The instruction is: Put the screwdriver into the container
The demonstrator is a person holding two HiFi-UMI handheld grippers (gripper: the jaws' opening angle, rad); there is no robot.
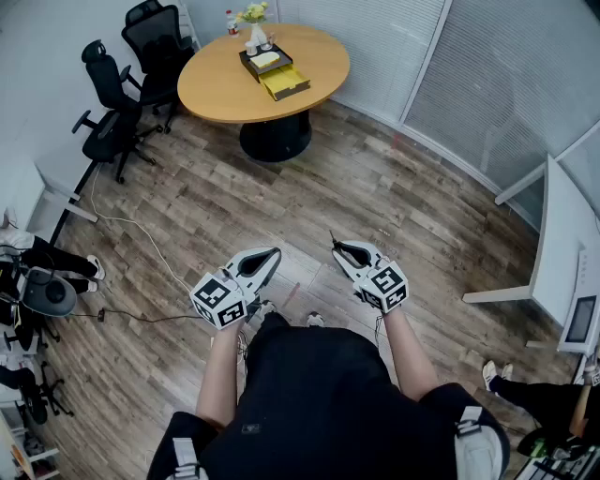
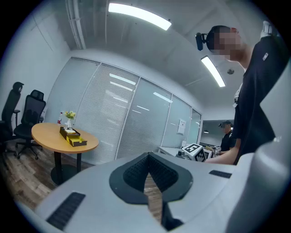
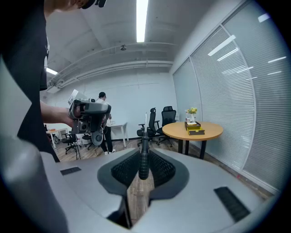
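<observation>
The right gripper point(image 3: 143, 154) has its jaws closed on the black handle of the screwdriver point(image 3: 143, 164), so they stand a little apart with the handle pinched between the ribbed pads. The thin metal shaft points forward past the jaw tips. In the head view this gripper point(image 1: 336, 247) is held in front of the person's body, tilted slightly down over the wood floor point(image 1: 375, 187).

Just beside it, the left gripper point(image 2: 148, 156) has its jaws brought together at the tips with nothing between them; it point(image 1: 276, 252) is also held out over the floor.

Well apart from both, across the room, stands a round wooden table point(image 1: 225, 89). On it sits the container point(image 1: 273, 71), made of two parts that touch: a black box point(image 1: 262, 60) with a pale object lying in it, and a yellow tray point(image 1: 285, 82) at its near end, whose contents cannot be made out. Behind the box are a vase point(image 1: 255, 36) of yellow flowers and a small bottle point(image 1: 231, 22). Black office chairs point(image 1: 155, 42) stand to the table's left.
</observation>
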